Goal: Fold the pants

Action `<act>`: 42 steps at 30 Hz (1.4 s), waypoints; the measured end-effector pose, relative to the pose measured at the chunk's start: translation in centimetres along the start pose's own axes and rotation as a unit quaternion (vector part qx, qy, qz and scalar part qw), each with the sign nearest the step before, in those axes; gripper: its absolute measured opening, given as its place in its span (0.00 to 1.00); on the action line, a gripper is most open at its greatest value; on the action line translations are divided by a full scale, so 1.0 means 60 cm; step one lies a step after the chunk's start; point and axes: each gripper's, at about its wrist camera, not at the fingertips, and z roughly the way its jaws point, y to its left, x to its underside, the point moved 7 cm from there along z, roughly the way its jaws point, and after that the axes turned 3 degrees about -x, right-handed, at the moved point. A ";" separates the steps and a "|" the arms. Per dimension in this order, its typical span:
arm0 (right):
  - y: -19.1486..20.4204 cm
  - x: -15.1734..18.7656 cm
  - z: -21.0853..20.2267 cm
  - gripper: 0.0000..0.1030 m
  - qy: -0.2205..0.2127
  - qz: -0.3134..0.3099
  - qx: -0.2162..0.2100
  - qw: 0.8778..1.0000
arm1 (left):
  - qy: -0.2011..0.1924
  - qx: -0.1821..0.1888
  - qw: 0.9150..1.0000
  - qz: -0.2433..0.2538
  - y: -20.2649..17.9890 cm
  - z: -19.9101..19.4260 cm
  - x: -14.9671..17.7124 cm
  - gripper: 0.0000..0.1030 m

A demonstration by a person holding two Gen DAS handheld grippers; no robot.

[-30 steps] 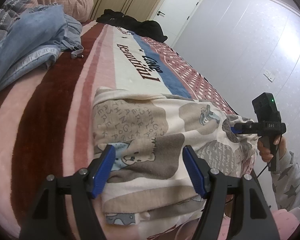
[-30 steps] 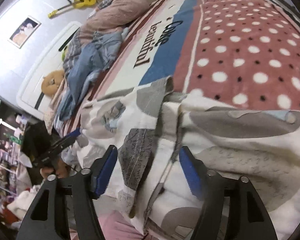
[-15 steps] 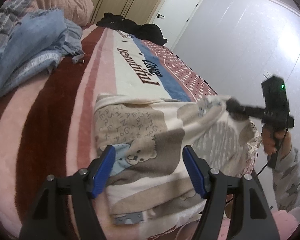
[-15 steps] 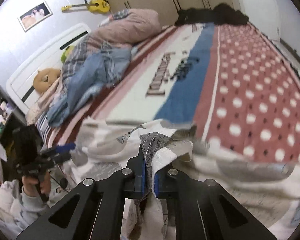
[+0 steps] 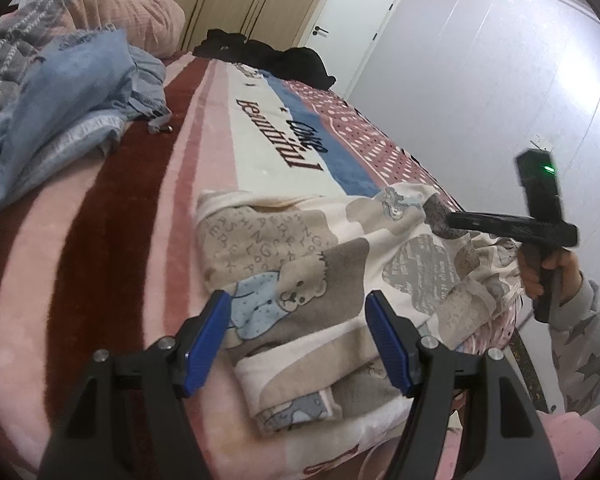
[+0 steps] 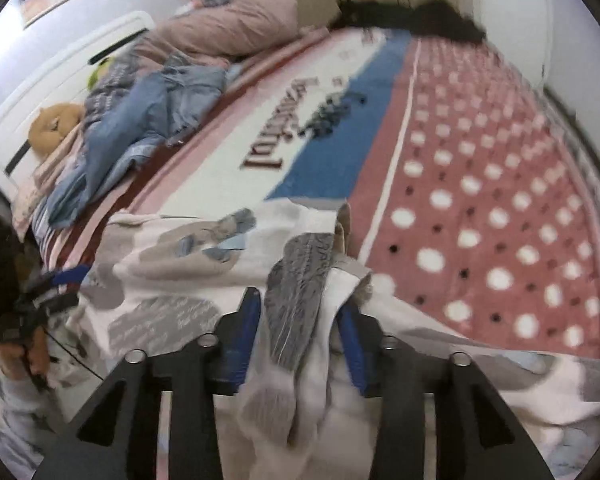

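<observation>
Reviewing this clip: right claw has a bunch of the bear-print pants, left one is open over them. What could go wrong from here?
1. The right claw pinches a thick wad of the pants, with its pads apart around it; the fabric may slip out as it pulls across.
2. The left claw is open and holds nothing, so the folded near edge could drag along and undo the fold.
3. The pants lie at the bed edge and could slide off.

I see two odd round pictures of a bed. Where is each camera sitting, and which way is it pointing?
Left wrist: rides the left gripper, open over the bear-print pants, looking along the bed; the person's right hand shows with the right gripper.
Right wrist: rides the right gripper, closed around a bunch of the pants, facing the headboard; the left gripper shows.
Shared: pants, striped blanket, blue clothes.
</observation>
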 end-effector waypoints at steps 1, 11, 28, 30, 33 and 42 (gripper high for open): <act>0.011 0.004 -0.013 0.37 -0.005 -0.019 -0.002 1.000 | -0.002 0.002 1.000 0.001 -0.002 -0.005 -0.002 0.64; 0.055 0.092 -0.011 0.45 0.040 -0.103 0.037 0.993 | 0.008 0.032 0.999 0.024 -0.051 -0.007 0.011 0.64; 0.036 0.069 0.002 0.20 0.024 -0.016 -0.007 1.000 | 0.009 0.031 0.999 0.017 -0.057 0.003 0.012 0.64; 0.030 0.066 0.008 0.23 0.026 -0.008 -0.011 1.000 | 0.009 0.030 0.999 0.018 -0.058 0.004 0.012 0.64; 0.023 0.062 0.023 0.24 0.033 0.014 -0.025 0.999 | 0.008 0.031 0.999 0.016 -0.058 0.003 0.013 0.64; 0.059 0.055 -0.016 0.04 0.002 0.017 -0.099 0.995 | 0.001 0.024 1.000 0.015 -0.052 -0.005 0.013 0.64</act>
